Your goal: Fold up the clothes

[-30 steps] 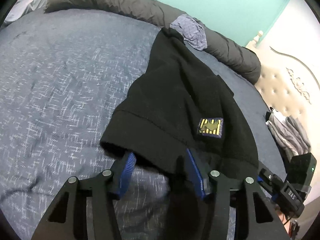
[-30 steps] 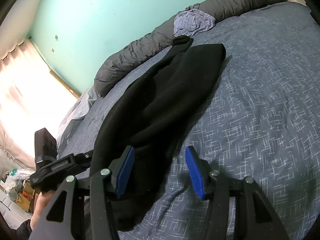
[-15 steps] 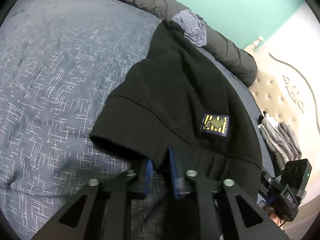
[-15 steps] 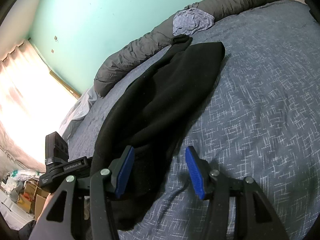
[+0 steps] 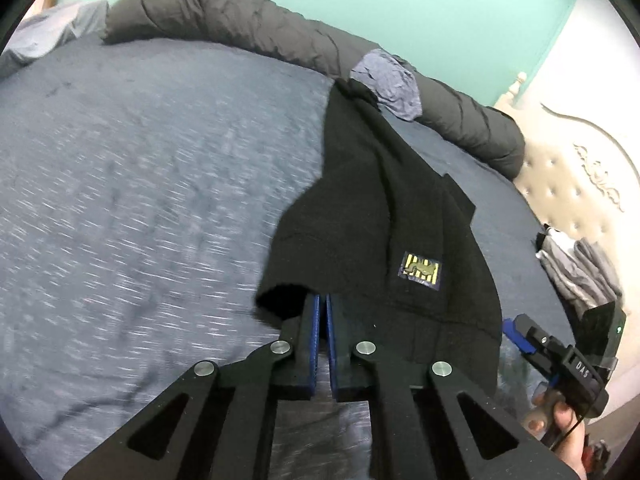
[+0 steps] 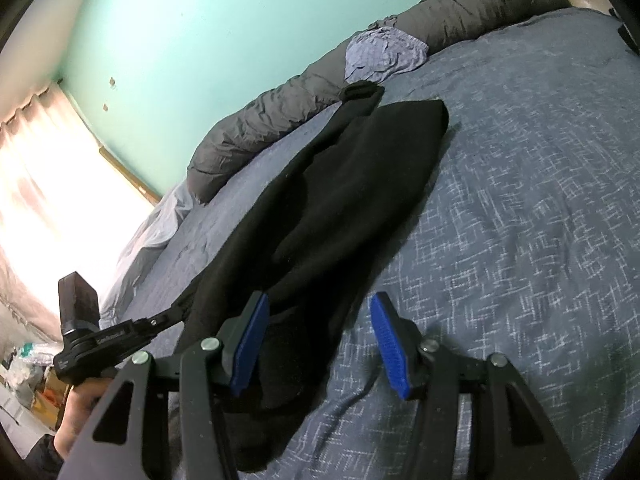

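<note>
Item: 1 black sweater, laid lengthwise down a blue bedspread, narrowed into a long strip with its sides apparently turned in, far end close to a rolled grey duvet and a crumpled blue cloth. A yellow patch faces up near the near end. Left gripper: jaws pressed together, pinching the near left edge of the sweater, which lifts a little there. Right gripper: jaws spread wide, straddling the near right corner, 1 blue pad over the fabric, the other over bare bedspread; nothing clamped. Progress, as a judgement: the lengthwise narrowing looks in place; a crosswise fold, near end toward far end, seems to remain, though the same lie would also suit a sweater being drawn out straight for smoothing. Off to the right, a stack of grey clothes sits by the headboard. Unclear: sleeves are hidden within the dark folds, layers cannot be counted, the bedspread in the left wrist view is motion-blurred, and the nearest hem is cut off behind both gripper frames.
</note>
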Demonstrator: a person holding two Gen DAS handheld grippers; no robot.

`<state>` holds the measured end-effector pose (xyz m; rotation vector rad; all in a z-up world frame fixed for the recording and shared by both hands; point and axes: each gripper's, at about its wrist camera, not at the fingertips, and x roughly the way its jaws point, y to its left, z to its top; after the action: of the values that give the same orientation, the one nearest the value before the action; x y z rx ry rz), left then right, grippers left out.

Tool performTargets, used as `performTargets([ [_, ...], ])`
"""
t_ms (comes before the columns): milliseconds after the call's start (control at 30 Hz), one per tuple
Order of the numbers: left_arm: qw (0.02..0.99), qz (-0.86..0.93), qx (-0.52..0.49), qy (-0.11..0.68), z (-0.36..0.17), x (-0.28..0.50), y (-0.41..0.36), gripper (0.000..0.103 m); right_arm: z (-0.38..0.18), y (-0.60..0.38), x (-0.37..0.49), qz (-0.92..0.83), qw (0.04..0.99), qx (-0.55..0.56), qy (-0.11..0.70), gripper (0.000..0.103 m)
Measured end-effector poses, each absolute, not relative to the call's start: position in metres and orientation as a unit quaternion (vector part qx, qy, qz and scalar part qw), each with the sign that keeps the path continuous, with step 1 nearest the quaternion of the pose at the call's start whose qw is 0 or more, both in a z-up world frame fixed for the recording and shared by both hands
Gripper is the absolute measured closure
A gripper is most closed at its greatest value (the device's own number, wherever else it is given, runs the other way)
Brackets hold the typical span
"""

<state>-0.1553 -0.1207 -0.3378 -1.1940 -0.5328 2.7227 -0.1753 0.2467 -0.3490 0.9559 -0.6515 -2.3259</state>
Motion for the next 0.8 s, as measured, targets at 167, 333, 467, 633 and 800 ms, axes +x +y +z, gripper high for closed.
performTargets([
  [167,0.028,0.903,-0.399,-0.156,-0.321,-0.144,-0.145,0.103,-0.343,0.247,-0.173,-0.864,0.271,0.346,-0.245,0.049],
  [333,0.008,0.904,-0.405,-0.138,-0.305,-0.143,-0.163,0.103,-0.338,0.244,-0.171,-0.867,0.274,0.337,-0.244,0.049],
  [467,0.024,0.894,-0.416,-0.164,-0.303,-0.14,-0.162,0.103,-0.337,0.248,-0.172,-0.868,0.269,0.333,-0.252,0.049],
  [633,0.053,0.875,-0.451,-0.17,-0.325,-0.155,-0.126,0.101,-0.338,0.256,-0.175,-0.868,0.263,0.33,-0.264,0.049],
  [800,0.069,0.867,-0.462,-0.177,-0.342,-0.165,-0.095,0.069,-0.339,0.259,-0.177,-0.865,0.262,0.331,-0.271,0.049],
])
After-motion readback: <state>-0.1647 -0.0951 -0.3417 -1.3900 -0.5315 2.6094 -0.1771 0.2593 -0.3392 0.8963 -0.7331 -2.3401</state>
